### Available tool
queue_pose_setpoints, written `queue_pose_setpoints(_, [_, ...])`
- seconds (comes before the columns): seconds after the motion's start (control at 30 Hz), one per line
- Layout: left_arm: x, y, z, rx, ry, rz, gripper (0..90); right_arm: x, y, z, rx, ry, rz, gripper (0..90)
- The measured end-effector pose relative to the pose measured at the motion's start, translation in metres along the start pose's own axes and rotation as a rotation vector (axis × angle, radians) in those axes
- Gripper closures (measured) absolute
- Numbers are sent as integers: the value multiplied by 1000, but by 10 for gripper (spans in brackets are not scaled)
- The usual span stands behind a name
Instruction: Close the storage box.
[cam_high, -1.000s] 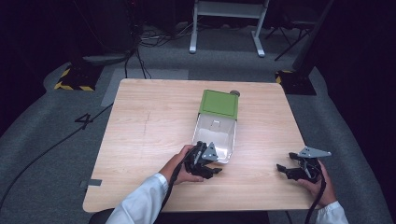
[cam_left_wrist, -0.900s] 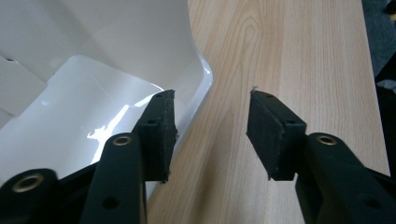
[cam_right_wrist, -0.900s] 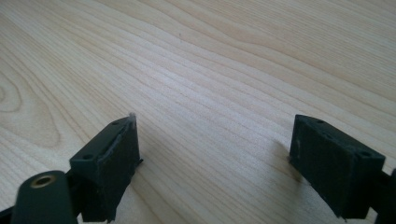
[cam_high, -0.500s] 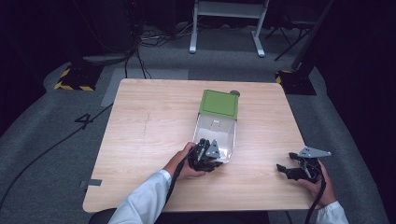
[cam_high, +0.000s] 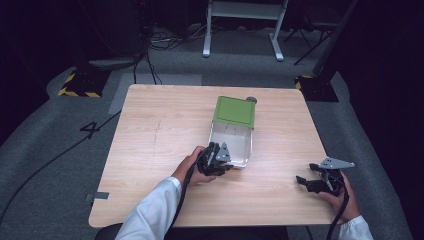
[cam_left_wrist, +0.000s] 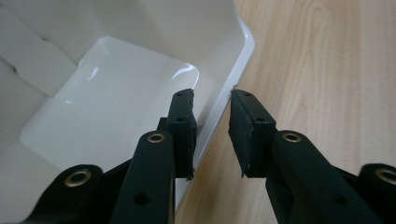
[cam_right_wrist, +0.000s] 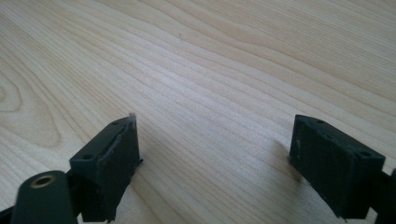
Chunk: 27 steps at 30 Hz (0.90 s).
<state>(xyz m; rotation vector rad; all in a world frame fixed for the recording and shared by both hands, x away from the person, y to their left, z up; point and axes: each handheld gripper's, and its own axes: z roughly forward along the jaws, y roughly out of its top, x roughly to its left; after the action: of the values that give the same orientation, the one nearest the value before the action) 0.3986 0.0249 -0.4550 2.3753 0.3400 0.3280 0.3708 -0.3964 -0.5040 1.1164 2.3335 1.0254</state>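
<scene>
Closing in over the last second, the left gripper (cam_high: 226, 161) has slid a little way across the counter (cam_high: 160, 135) to the near end of the white box (cam_high: 241, 145), and its jaws have narrowed from a fair gap to nearly as tight as they go. In the left gripper view one pad sits inside the box and the other outside, with the thin white wall (cam_left_wrist: 223, 106) between them. The inner pad lies against the wall; a sliver of space shows on the outer side, so the grip looks taken or all but taken. That suggests the box is now caught by its rim and ready to be pulled, turned or lifted.

The box stands near the middle of the counter, a glossy white rectangular tub, open on top and bare inside as far as can be seen. Its green lid (cam_high: 234, 111) tilts back from the far end, apparently hinged there. A small dark round thing (cam_high: 251, 99) peeks out behind the lid; what it is cannot be told.

The right gripper (cam_high: 306, 183) rests well apart near the counter's right front corner, jaws spread wide over bare wood, holding nothing, in the same place as before.
</scene>
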Motion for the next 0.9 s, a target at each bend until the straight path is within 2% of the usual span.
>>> queue_pose_setpoints(0.13, [8,-1,3,-12,2,-22,685,0,0,0,0,-1,0,159])
queue_pose_setpoints(0.23, [14,0,7,-2,22,-19,678,0,0,0,0,0,0,159])
queue_pose_setpoints(0.33, [20,3,10,-5,4,-28,674,0,0,0,0,0,0,159])
queue_pose_setpoints(0.47, [24,5,15,-6,26,-25,672,0,0,0,0,0,0,159])
queue_pose_setpoints(0.53, [26,6,18,12,47,-26,656,0,0,0,0,0,0,159])
queue_pose_setpoints(0.6, [29,6,20,-2,47,-34,657,0,0,0,0,0,0,159])
queue_pose_setpoints(0.8, [34,16,20,-7,61,8,708,0,0,0,0,0,0,159])
queue_pose_setpoints(0.9, [38,22,22,15,59,16,725,0,0,0,0,0,0,159])
